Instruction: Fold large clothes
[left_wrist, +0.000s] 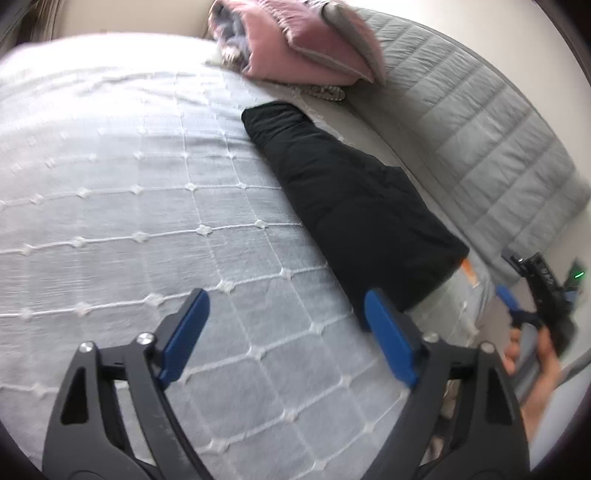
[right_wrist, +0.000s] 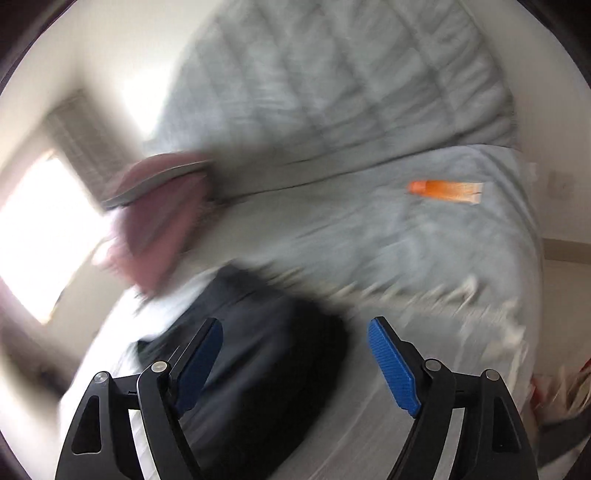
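Observation:
A black garment (left_wrist: 354, 206) lies folded into a long narrow strip on the white bedspread (left_wrist: 129, 184), running towards the bed's right edge. My left gripper (left_wrist: 286, 299) hangs open over the bedspread, and its right pad is close to the garment's near end without gripping it. In the blurred right wrist view my right gripper (right_wrist: 295, 325) is open above the same black garment (right_wrist: 258, 350), which lies under its left finger with nothing pinched. In the left wrist view a hand (left_wrist: 543, 354) holds the right gripper off the bed's right edge.
Folded pink bedding (left_wrist: 295, 40) is piled at the head of the bed, beside a grey quilted headboard (left_wrist: 480, 122). An orange tube (right_wrist: 443, 192) lies on the sheet near the right edge. A wide stretch of bedspread extends left of the garment.

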